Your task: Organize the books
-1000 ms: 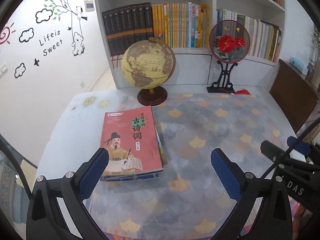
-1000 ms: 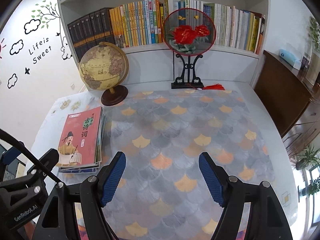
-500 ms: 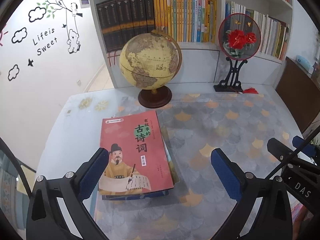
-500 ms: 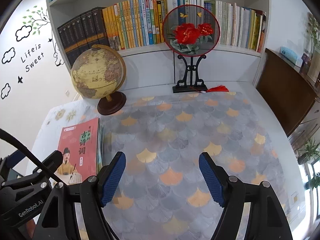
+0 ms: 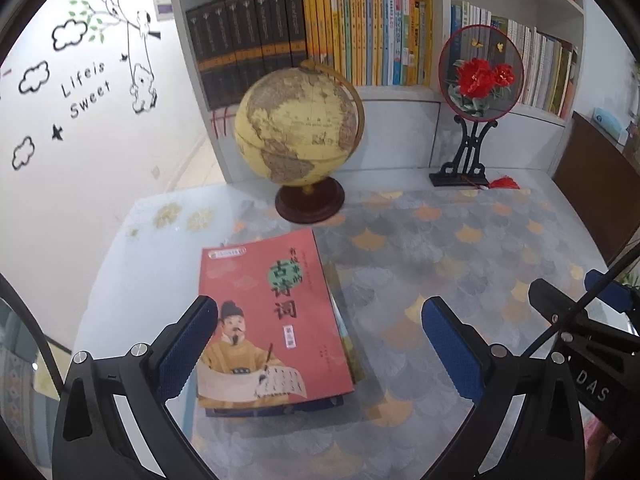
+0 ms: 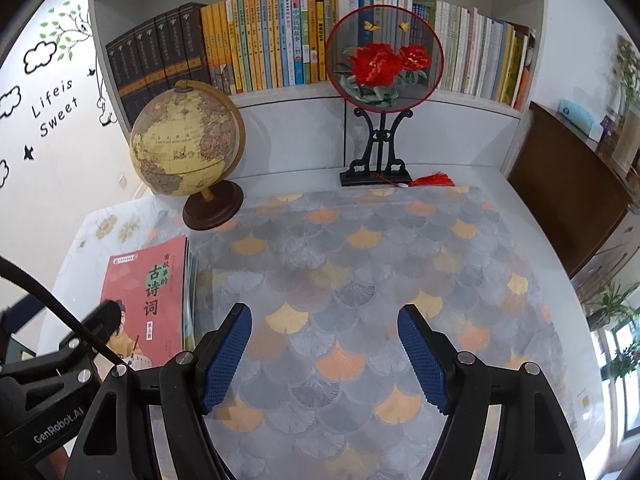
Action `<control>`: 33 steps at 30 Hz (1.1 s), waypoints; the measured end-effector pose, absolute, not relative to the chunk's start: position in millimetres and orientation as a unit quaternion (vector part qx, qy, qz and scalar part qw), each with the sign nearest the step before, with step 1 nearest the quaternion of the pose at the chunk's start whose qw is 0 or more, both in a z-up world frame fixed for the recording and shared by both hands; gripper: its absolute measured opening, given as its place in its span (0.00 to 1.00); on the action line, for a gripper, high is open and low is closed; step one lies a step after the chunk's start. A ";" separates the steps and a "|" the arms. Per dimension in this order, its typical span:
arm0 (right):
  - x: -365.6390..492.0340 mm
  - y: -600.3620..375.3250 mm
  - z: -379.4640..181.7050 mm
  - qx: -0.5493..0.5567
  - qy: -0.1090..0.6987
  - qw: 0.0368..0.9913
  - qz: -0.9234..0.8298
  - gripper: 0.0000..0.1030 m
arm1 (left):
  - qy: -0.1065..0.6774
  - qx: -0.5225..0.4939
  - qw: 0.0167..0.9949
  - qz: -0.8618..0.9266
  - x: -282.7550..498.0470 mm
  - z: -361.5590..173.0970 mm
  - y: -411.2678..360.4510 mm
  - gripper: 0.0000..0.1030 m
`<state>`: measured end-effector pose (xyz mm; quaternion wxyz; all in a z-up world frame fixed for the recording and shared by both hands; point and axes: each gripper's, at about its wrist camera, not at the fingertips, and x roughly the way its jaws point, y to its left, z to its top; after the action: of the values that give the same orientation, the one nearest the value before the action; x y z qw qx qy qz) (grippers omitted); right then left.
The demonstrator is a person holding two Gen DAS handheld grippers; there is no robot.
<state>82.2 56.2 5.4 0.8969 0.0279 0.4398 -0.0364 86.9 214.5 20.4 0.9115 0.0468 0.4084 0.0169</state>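
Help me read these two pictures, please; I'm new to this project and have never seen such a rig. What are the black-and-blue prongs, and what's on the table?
No robot here: a person carries a two-finger tool in each hand, each with its own camera looking along the fingers. One picture is from the left tool, the other from the right tool. Both are open and hold nothing. On the patterned tablecloth lie a stack of books, red one on top, a globe and a round fan on a stand, before a bookshelf.

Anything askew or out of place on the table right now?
Only the small stack under the red-covered poetry book: the lower books' edges fan out unevenly past its right side. The yellow globe and round embroidered fan stand upright.
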 end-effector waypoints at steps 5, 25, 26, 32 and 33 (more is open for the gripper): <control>81.3 59.1 4.6 0.025 0.437 0.898 -0.038 0.72 | 0.413 0.047 0.909 0.010 88.4 17.5 212.3 0.99; 86.6 30.5 13.6 0.050 0.437 0.896 -0.056 0.72 | 0.395 0.018 0.918 0.025 86.8 31.7 213.6 0.99; 85.9 30.7 15.2 0.053 0.435 0.897 -0.056 0.72 | 0.394 0.018 0.918 0.024 86.7 32.1 213.2 0.99; 80.9 36.9 30.2 0.039 0.412 0.909 -0.055 0.72 | 0.388 0.017 0.921 0.024 84.5 33.6 213.5 0.99; 80.2 38.2 31.9 0.036 0.408 0.910 -0.058 0.72 | 0.386 0.017 0.922 0.025 84.0 33.8 213.9 0.99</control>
<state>80.2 38.2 31.9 0.9103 0.0358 0.4082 -0.0583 84.0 213.9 33.8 0.9221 0.0174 0.3858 0.0253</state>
